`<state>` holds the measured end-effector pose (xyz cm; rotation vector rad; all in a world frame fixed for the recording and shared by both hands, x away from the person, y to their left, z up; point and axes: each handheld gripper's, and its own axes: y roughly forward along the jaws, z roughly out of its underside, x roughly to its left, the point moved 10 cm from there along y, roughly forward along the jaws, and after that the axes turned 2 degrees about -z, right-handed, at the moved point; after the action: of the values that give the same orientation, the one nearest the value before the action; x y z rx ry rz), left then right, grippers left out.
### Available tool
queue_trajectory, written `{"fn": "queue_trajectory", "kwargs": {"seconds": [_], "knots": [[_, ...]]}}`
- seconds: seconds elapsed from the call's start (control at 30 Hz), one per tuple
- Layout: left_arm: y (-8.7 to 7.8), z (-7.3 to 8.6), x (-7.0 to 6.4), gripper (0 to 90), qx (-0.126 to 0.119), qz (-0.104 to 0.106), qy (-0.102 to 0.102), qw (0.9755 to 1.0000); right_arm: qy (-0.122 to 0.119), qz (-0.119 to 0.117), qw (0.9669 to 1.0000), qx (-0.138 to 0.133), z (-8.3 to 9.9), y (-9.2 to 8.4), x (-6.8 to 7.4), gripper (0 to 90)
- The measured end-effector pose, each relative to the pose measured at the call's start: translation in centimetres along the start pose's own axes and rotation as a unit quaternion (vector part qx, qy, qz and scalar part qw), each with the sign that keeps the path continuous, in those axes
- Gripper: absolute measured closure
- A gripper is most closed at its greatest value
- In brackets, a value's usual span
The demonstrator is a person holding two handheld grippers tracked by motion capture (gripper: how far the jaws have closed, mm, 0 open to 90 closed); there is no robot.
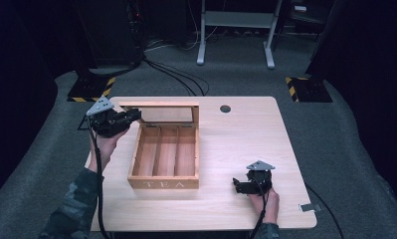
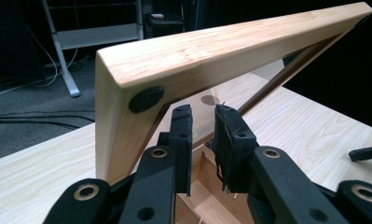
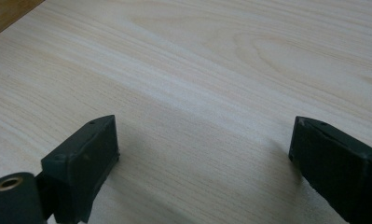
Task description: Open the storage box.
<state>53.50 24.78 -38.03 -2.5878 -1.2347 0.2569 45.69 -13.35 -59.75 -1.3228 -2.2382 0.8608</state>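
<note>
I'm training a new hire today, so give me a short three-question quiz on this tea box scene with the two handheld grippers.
1. True or false: the lid of the tea box stands raised.
2. How many compartments does the box show inside? A) two B) three C) five
3. Which gripper rests on the bare table with its jaws wide apart, nothing between them?

Key:
1. True; it tilts up at the box's far side, with the left gripper nearly shut at its corner.
2. B.
3. The right gripper, near the table's front right.

High view overhead facing forward-down, gripper views close-up, all sharing the table point(image 1: 246, 134).
</note>
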Motion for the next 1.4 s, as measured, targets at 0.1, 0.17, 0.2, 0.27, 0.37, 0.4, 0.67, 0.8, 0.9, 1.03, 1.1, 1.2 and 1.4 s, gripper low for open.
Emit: {"fn": "queue_trajectory", "kwargs": {"seconds": [0.1, 0.17, 0.2, 0.27, 0.37, 0.4, 0.67, 0.8, 0.9, 1.03, 1.1, 1.2, 1.4], "knots": [[0.01, -0.02, 0.0, 76.9, -0.001, 0.0, 0.0, 1.0, 0.0, 0.0, 1.0, 0.0, 0.0, 0.0, 0.0, 7.6], [-0.02, 0.0, 0.01, 77.0, 0.0, 0.0, 0.001, 1.0, 0.0, 0.0, 1.0, 0.0, 0.0, 0.0, 0.0, 7.6], [-0.03, -0.02, 0.01, 77.0, -0.001, 0.0, 0.0, 1.0, 0.0, 0.0, 1.0, 0.0, 0.0, 0.0, 0.0, 7.6], [-0.03, -0.05, 0.04, 77.0, -0.002, 0.0, 0.001, 1.0, 0.0, 0.0, 1.0, 0.0, 0.0, 0.0, 0.0, 7.6], [-0.02, -0.07, 0.04, 77.0, -0.002, 0.0, 0.001, 1.0, 0.0, 0.0, 1.0, 0.0, 0.0, 0.0, 0.0, 7.6], [-0.02, -0.08, 0.04, 77.0, -0.002, 0.0, 0.001, 1.0, 0.0, 0.0, 1.0, 0.0, 0.0, 0.0, 0.0, 7.6], [-0.07, -0.17, 0.07, 77.1, -0.004, -0.001, 0.001, 1.0, 0.0, 0.0, 1.0, 0.0, 0.0, 0.0, 0.0, 7.6], [-0.07, -0.2, 0.07, 77.2, -0.004, -0.001, 0.002, 1.0, 0.0, 0.0, 1.0, 0.0, 0.0, 0.0, 0.0, 7.6], [-0.1, -0.25, 0.05, 77.2, -0.005, -0.001, 0.001, 1.0, 0.0, 0.0, 1.0, 0.0, 0.0, 0.0, 0.0, 7.6], [-0.15, -0.34, 0.08, 77.3, -0.006, -0.003, 0.003, 1.0, 0.0, 0.0, 1.0, 0.0, 0.0, 0.0, 0.0, 7.6], [-0.18, -0.37, 0.07, 77.3, -0.006, -0.002, 0.001, 1.0, 0.0, 0.0, 1.0, 0.0, 0.0, 0.0, -0.01, 7.6], [-0.18, -0.38, 0.07, 77.3, -0.006, -0.002, 0.002, 1.0, 0.0, 0.0, 1.0, 0.0, 0.0, 0.0, 0.01, 7.7], [-0.17, -0.39, 0.08, 77.4, -0.007, -0.003, 0.002, 1.0, 0.0, 0.0, 1.0, -0.001, -0.01, 0.0, 0.01, 7.7]]}}
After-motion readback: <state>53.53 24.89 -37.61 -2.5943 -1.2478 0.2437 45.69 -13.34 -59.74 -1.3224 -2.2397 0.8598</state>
